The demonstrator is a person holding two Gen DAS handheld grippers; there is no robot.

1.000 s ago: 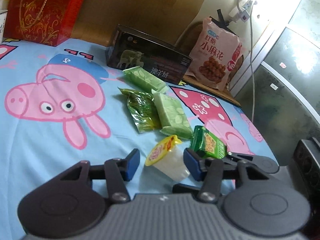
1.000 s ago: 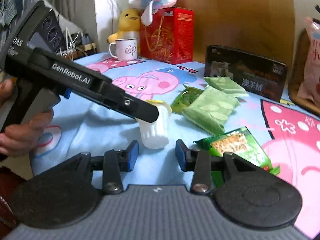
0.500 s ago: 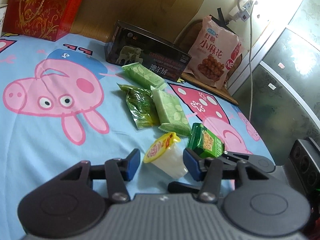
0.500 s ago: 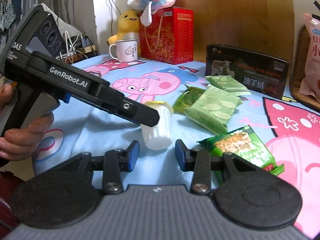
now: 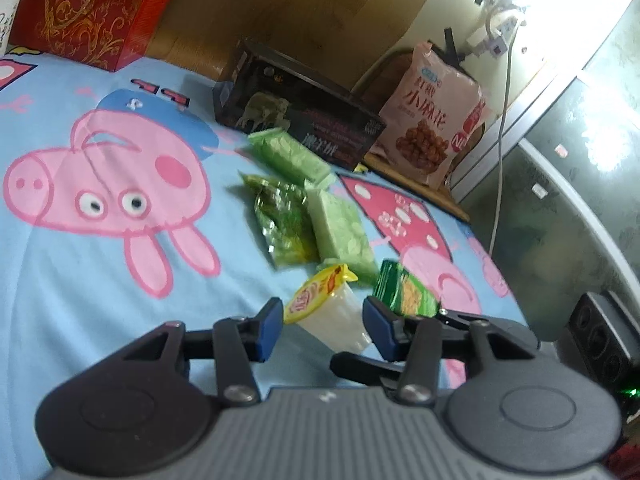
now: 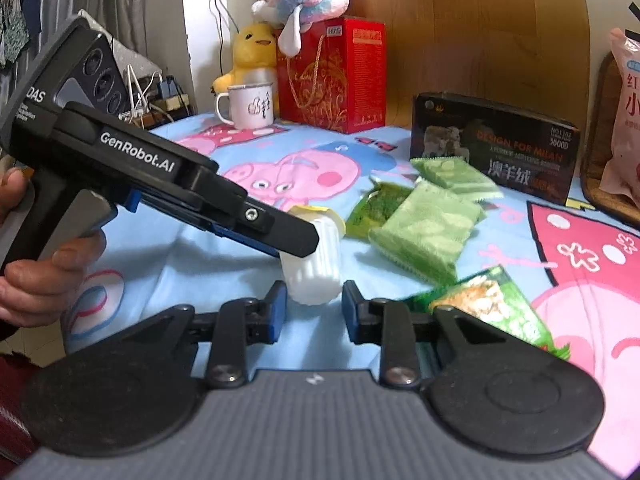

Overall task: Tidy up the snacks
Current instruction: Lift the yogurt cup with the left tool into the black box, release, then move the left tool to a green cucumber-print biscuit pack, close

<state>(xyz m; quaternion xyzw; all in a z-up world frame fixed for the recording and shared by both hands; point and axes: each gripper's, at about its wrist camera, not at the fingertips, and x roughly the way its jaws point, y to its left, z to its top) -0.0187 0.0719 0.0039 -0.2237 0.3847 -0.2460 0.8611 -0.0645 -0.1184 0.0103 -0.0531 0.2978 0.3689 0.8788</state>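
Observation:
A white jelly cup with a yellow lid [image 5: 328,312] lies tilted on the Peppa Pig cloth. It sits between the open jaws of my left gripper [image 5: 320,328], with gaps on both sides. It also shows in the right wrist view [image 6: 316,264], just ahead of my open right gripper [image 6: 314,312], with the left gripper's finger [image 6: 288,236] beside it. Two pale green packets [image 5: 340,228] [image 5: 288,156], a shiny dark green packet [image 5: 284,220] and a green cracker pack [image 5: 404,292] lie beyond.
A black box [image 5: 300,128] and a pink snack bag [image 5: 436,116] stand at the back right. A red gift box [image 6: 332,76], a white mug [image 6: 250,106] and plush toys [image 6: 256,52] stand at the back left. A hand [image 6: 36,276] holds the left gripper.
Both grippers have closed in slightly on the jelly cup, which now looks larger in both views. Neither gripper's jaws have changed.

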